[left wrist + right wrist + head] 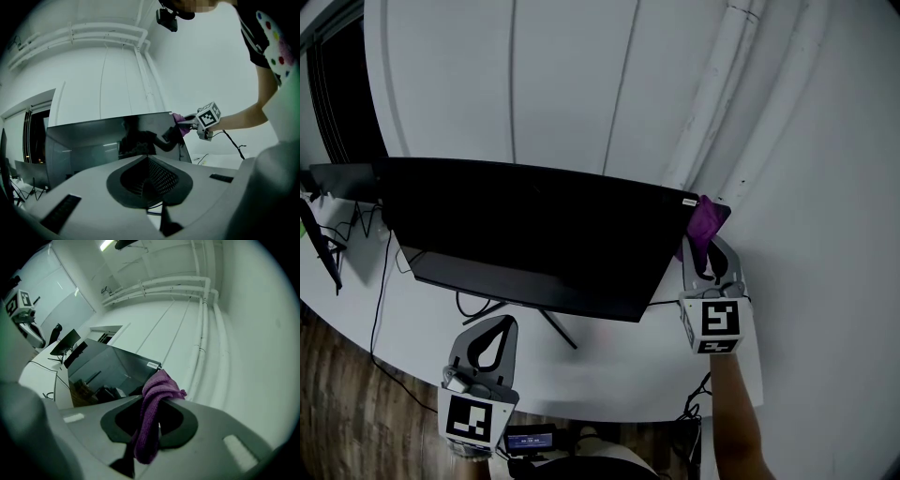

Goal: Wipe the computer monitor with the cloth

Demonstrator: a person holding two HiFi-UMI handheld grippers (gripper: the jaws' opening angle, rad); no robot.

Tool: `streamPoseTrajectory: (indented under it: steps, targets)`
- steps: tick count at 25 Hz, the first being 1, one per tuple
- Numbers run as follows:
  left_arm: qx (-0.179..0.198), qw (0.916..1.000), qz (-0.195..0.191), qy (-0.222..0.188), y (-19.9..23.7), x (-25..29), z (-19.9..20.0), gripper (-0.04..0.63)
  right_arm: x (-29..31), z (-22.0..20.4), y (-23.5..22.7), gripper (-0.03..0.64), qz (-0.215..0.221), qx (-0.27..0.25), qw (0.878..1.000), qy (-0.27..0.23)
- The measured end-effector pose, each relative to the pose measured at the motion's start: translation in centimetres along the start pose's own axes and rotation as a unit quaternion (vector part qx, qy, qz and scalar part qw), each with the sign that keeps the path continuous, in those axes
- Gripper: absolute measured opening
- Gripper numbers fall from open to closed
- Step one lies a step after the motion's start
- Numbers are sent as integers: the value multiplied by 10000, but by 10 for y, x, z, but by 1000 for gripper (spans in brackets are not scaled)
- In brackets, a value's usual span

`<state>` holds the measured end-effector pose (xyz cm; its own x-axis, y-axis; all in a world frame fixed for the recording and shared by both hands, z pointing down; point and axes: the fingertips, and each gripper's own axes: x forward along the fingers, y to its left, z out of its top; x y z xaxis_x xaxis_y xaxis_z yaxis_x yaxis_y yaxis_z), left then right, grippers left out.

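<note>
The black computer monitor (534, 234) stands on the white table (619, 370), its screen dark and leaning toward me. My right gripper (709, 251) is shut on a purple cloth (706, 223), which sits at the monitor's upper right corner. In the right gripper view the cloth (151, 416) hangs bunched between the jaws beside the screen corner (152, 365). My left gripper (504, 326) is low at the front left, below the screen, with its jaws shut on nothing. The left gripper view faces the screen (93, 145) and shows the right gripper (186, 123) with the cloth (178, 118) at the far corner.
A second dark screen (342, 176) stands at the table's far left, with cables (380, 281) trailing over the edge. White wall pipes (741, 94) run behind the monitor. The monitor's stand legs (558, 328) spread under it. Wooden floor (347, 412) lies below the table's front edge.
</note>
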<state>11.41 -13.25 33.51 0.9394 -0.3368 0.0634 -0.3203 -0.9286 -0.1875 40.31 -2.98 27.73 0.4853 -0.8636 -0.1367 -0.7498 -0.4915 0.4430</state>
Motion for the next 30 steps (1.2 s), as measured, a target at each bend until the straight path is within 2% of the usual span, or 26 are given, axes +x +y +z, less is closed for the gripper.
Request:
streamPoseTrajectory:
  steps: [15, 30]
  targets:
    - [-5, 9999, 115, 63, -3, -3, -1, 6, -16, -42, 27, 84, 290, 284, 9986, 345]
    - [-47, 9994, 288, 174, -1, -15, -6, 6, -39, -105, 65, 84, 534, 633, 9913, 1025]
